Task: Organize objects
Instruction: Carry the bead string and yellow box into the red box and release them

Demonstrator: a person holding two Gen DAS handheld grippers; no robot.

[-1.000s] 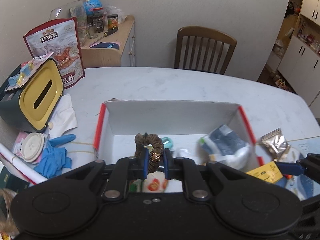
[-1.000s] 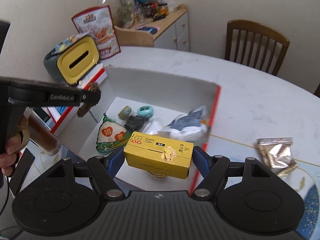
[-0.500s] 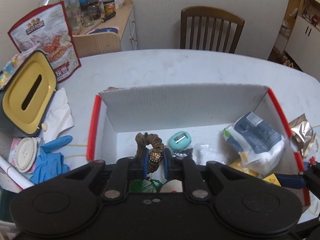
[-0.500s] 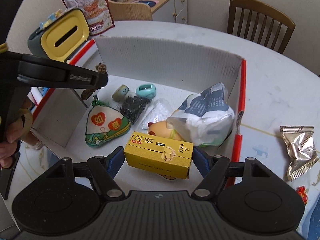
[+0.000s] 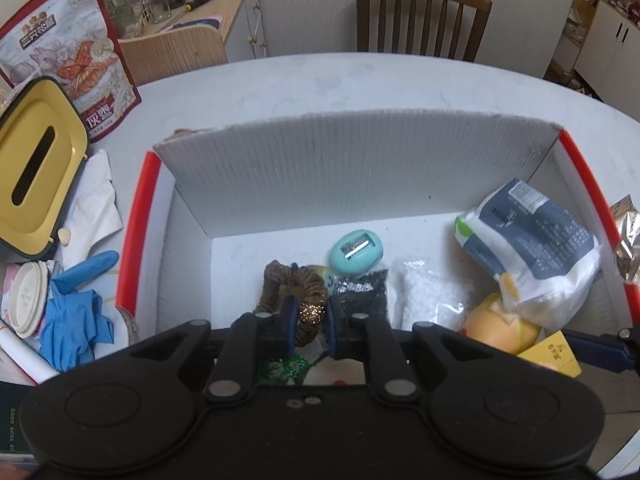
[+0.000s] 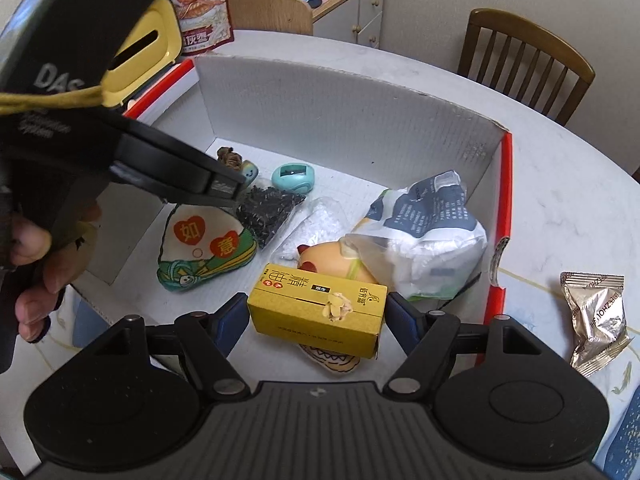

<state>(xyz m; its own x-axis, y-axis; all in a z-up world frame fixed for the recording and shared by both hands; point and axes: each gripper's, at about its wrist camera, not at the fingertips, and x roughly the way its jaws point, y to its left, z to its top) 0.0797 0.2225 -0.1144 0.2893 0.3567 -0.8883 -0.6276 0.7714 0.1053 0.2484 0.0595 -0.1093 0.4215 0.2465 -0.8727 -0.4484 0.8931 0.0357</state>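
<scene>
Your left gripper point(image 5: 311, 322) is clenched on a brown hair scrunchie point(image 5: 292, 284), its blue pads pinching the scrunchie's glittery gold bead at bottom centre of the left wrist view. Your right gripper point(image 6: 318, 314) is clamped across the ends of a yellow carton point(image 6: 318, 306), low in the middle of the right wrist view, with your hand point(image 6: 48, 256) on the other tool's handle at the left edge.

Both tools hang over the open white box point(image 5: 360, 160), the largest thing in sight: corrugated white walls, red-trimmed side rims, filling the centre of each frame on a white marbled table point(image 5: 320, 84).

The carton is rectangular, mustard yellow, printed with dark Chinese characters and a small black label, with a pale torn patch on its front face. It sits lengthwise between your fingers, above the box floor near the front.

Inside the box, at the right, lies a white and grey-blue bag point(image 6: 424, 236) leaning on a round peach-coloured toy point(image 6: 332, 258). Left of them is a triangular green-edged pouch point(image 6: 204, 252) with two red hearts. Behind come a clear packet of white bits point(image 6: 316, 224), a packet of black bits point(image 6: 268, 212) and a teal oval sharpener point(image 6: 294, 178).

The scrunchie is a twisted brown fabric loop, held upright just over the box floor, left of the sharpener in the left wrist view.

A silver foil packet point(image 6: 598, 312) lies on the table right of the box.
</scene>
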